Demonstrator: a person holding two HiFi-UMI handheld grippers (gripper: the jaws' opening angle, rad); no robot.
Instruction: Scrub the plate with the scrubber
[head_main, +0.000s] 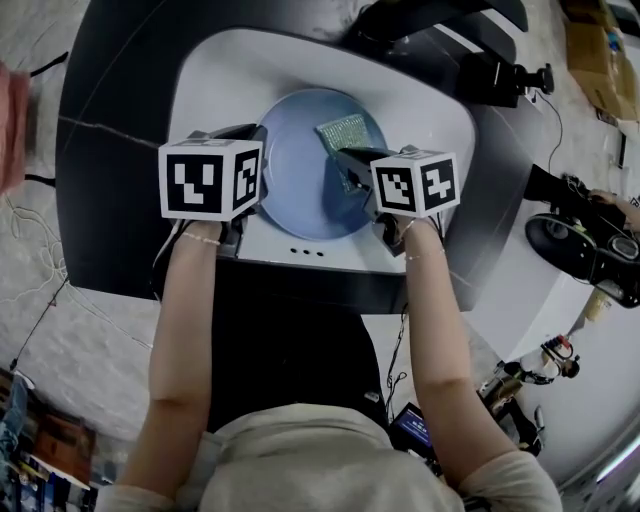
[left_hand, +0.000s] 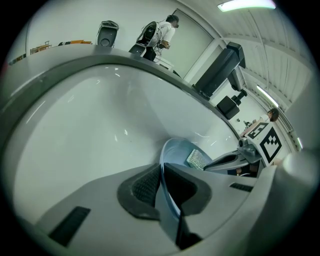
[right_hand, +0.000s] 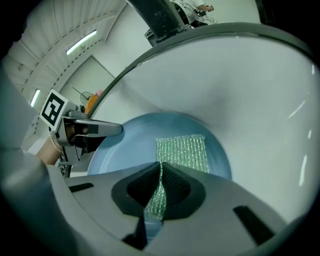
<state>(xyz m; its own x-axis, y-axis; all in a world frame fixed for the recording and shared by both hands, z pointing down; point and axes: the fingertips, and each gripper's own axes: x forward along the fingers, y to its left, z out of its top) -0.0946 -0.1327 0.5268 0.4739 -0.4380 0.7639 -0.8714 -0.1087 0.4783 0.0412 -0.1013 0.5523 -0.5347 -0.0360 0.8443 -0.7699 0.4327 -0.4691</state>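
1. Table (head_main: 110, 150): dark top that carries the sink in front of me.

2. Sink (head_main: 200, 90): a white basin with rounded corners, set into the table. It has three small dark holes in its near rim. Its pale wall fills most of my left gripper view (left_hand: 90, 115) and my right gripper view (right_hand: 240, 85).

3. Plate (head_main: 295, 170): round and pale blue, in the middle of the basin. The head view shows its face turned up towards me. My left gripper view shows its rim (left_hand: 175, 150) edge-on.

4. Left gripper (head_main: 258, 160): in my left hand, at the plate's left edge. The jaws are clamped on the plate's rim, which runs between the two ribbed pads (left_hand: 161, 172).

5. Right gripper (head_main: 345, 160): in my right hand, over the right half of the plate. The jaws are pinched together on the near end of the scrubber (right_hand: 161, 170).

6. Scrubber (head_main: 350, 135): a green, glittery mesh rectangle. Its free part lies flat on the plate's face (right_hand: 182, 152), and its near end is drawn up between my right pads. It also shows on the plate in my left gripper view (left_hand: 196, 159).
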